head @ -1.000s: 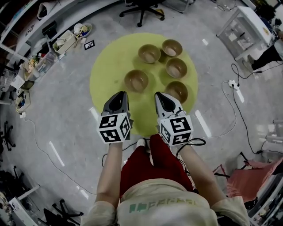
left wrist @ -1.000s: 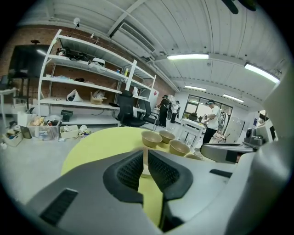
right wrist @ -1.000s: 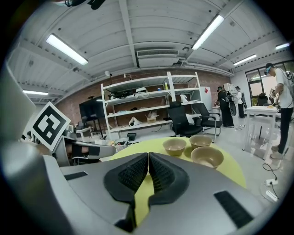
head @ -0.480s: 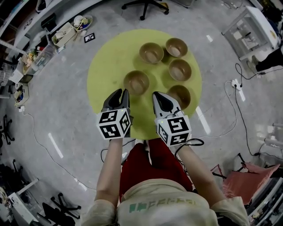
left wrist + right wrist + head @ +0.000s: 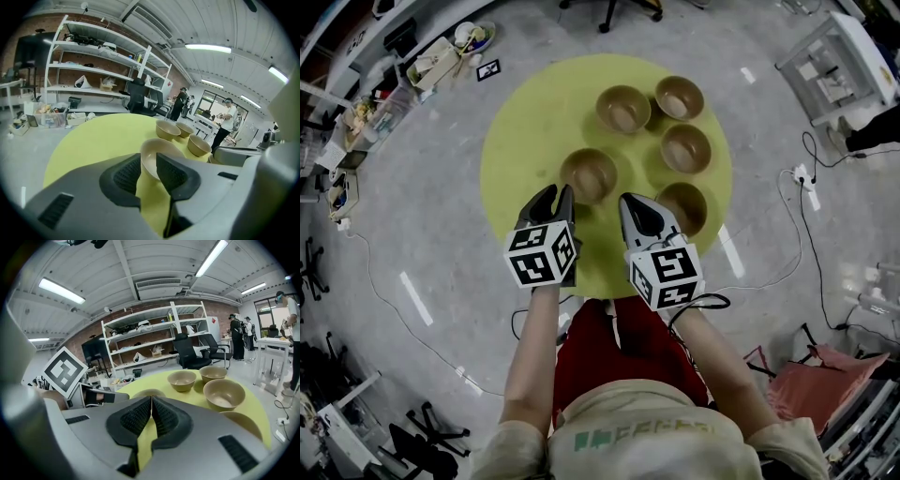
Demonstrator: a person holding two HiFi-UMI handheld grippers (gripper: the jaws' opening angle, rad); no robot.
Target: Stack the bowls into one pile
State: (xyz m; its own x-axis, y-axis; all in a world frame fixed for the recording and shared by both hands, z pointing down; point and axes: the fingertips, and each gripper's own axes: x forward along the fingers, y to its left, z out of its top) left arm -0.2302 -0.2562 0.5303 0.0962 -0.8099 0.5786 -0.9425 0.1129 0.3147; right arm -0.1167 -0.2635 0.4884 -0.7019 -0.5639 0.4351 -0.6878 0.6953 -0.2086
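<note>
Five tan bowls stand apart on a round yellow table point(image 5: 525, 141): one near the middle point(image 5: 588, 174), two at the back point(image 5: 622, 108) point(image 5: 679, 97), one at the right point(image 5: 685, 148) and one at the near right point(image 5: 682, 206). My left gripper point(image 5: 553, 195) is open just short of the middle bowl, whose rim point(image 5: 159, 149) shows between the jaws of that gripper point(image 5: 149, 161). My right gripper point(image 5: 630, 201) is shut and holds nothing, left of the near right bowl point(image 5: 241, 423). Its closed jaws point(image 5: 152, 399) partly hide the middle bowl point(image 5: 147, 393).
Boxes of clutter point(image 5: 441, 70) and a marker tile point(image 5: 488, 69) lie on the floor at the back left. A white table point(image 5: 834, 56) and cables point(image 5: 806, 187) are at the right. Shelves point(image 5: 93, 61), an office chair point(image 5: 194, 352) and standing people point(image 5: 225, 124) are behind.
Both grippers have moved forward toward the bowls. The left gripper's jaws, together a second ago, now stand apart. The right gripper stays shut.
</note>
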